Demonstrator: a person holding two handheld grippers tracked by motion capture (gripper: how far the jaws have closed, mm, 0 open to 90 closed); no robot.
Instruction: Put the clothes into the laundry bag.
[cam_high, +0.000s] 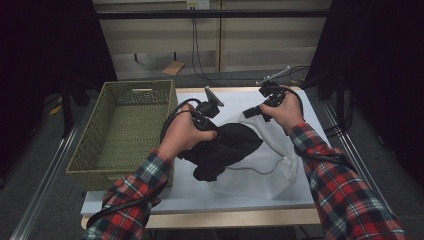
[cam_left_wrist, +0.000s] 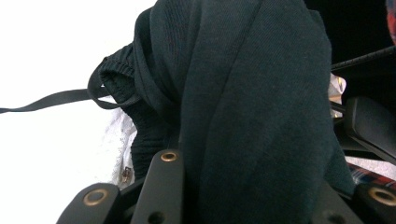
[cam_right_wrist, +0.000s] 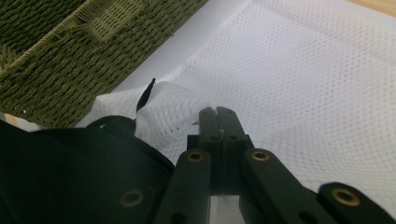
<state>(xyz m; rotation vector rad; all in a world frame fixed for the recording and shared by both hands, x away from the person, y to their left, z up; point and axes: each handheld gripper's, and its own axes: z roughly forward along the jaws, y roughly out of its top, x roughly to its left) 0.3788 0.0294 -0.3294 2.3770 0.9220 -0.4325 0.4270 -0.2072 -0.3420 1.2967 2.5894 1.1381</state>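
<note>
At frame centre, a dark garment (cam_high: 225, 150) is clamped in the left hand-held gripper (cam_high: 202, 120), half inside the mesh bag (cam_high: 270, 145), whose rim, up-right, is pinched by the right hand-held gripper (cam_high: 252, 112).

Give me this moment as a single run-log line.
left gripper: shut on dark garment | right gripper: shut on white mesh bag rim | garment: at bag mouth | green woven basket: left of bag

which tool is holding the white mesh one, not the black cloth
The right tool, shut on the mesh bag; the left tool grips the black cloth.
</note>
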